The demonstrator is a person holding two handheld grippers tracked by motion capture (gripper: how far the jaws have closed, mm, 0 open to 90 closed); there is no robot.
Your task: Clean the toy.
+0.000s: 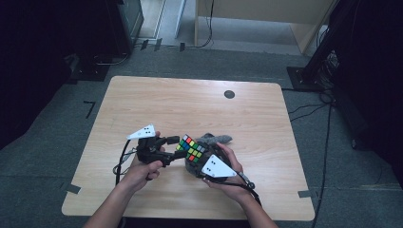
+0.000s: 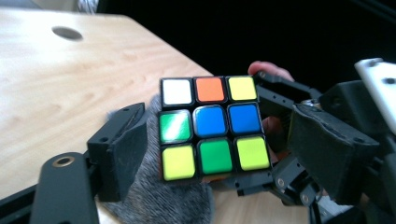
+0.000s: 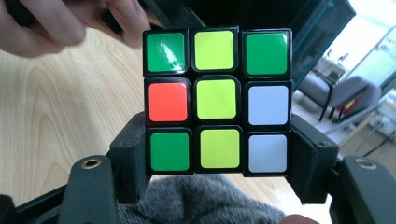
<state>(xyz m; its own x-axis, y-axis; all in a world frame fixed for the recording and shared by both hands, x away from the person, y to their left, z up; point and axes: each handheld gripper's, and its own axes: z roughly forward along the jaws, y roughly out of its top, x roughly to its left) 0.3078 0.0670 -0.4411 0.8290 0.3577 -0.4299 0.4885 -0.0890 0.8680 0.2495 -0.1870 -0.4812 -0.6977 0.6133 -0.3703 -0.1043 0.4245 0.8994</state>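
Underneath, wooden table (image 1: 157,99) with dark grommet (image 1: 229,94); grey carpet (image 1: 47,142) around.

Both black grippers, left gripper (image 1: 175,147) and right gripper (image 1: 202,164), carry grey 3-cornered plates and trailing cables.

The room is dim and dark at the sides. Light glares on the cube's (image 3: 217,100) green squares. The close jaws look blurry.

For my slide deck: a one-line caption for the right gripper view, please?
Right gripper clamps a scrambled puzzle cube above a grey furry cloth.
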